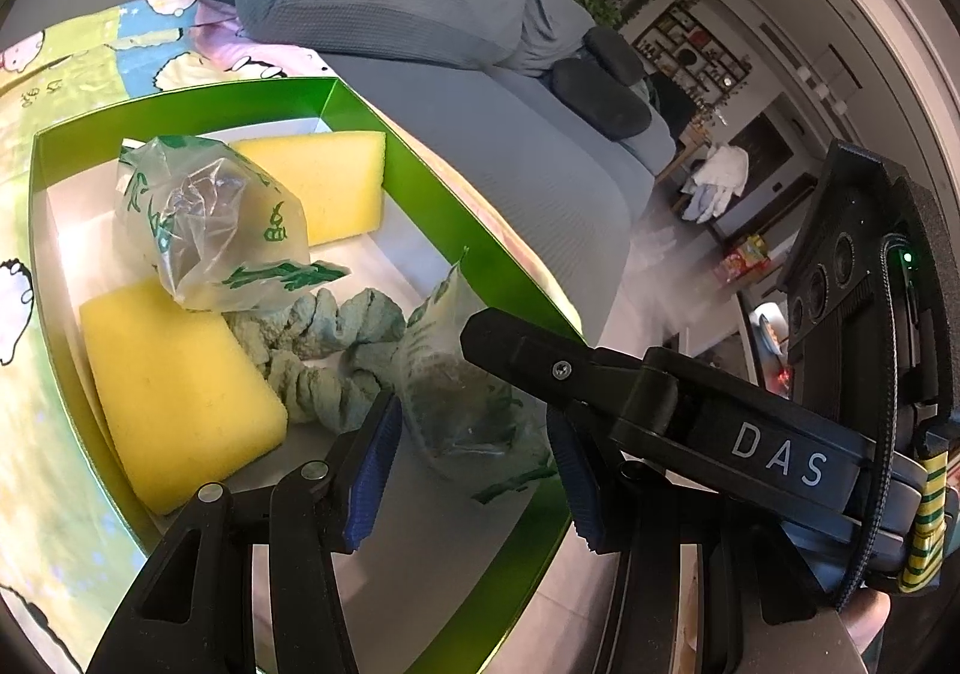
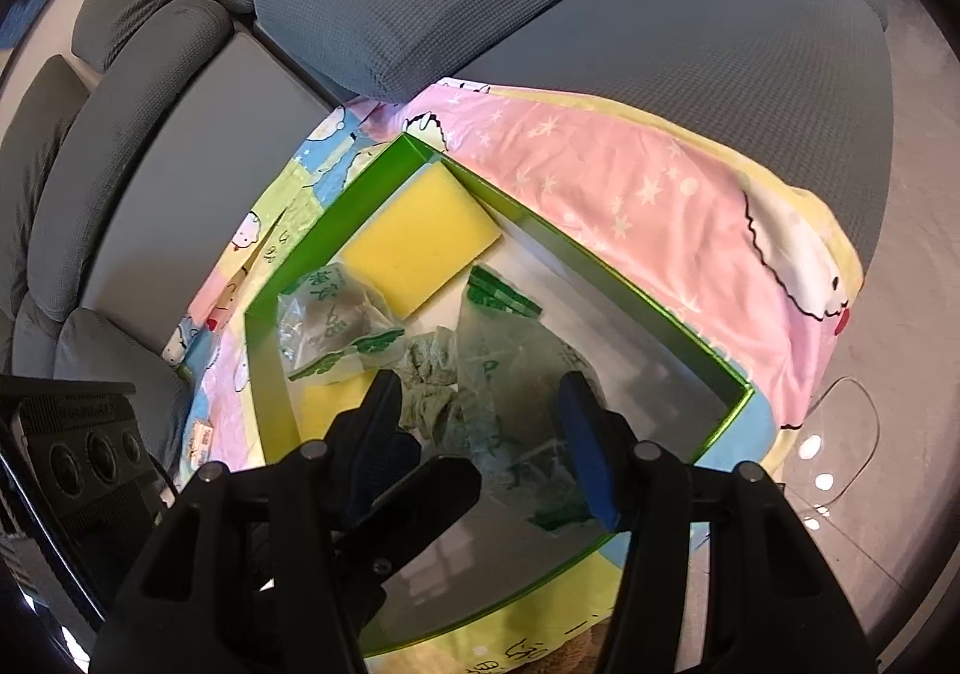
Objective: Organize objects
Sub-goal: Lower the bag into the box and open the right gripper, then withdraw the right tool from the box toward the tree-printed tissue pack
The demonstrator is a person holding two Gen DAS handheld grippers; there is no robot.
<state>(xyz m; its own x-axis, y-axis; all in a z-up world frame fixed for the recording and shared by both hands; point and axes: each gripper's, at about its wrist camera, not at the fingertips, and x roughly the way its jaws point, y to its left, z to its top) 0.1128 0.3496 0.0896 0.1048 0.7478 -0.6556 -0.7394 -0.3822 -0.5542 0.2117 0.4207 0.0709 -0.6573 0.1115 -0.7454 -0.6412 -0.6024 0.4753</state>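
Green box (image 1: 354, 101) holds sponges and bags; both hand-held grippers, left (image 1: 474, 470) and right (image 2: 486, 434), hover released over a plastic bag (image 1: 462, 392).

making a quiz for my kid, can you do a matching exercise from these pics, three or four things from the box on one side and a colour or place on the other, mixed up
Things:
1. sponge
2. twisted cloth
3. box
4. bag

Colour or place:
A. bright green walls
B. between the fingers of the left gripper
C. yellow, in the far corner of the box
D. pale blue-green, lying in the middle of the box

Pairs: 1-C, 2-D, 3-A, 4-B
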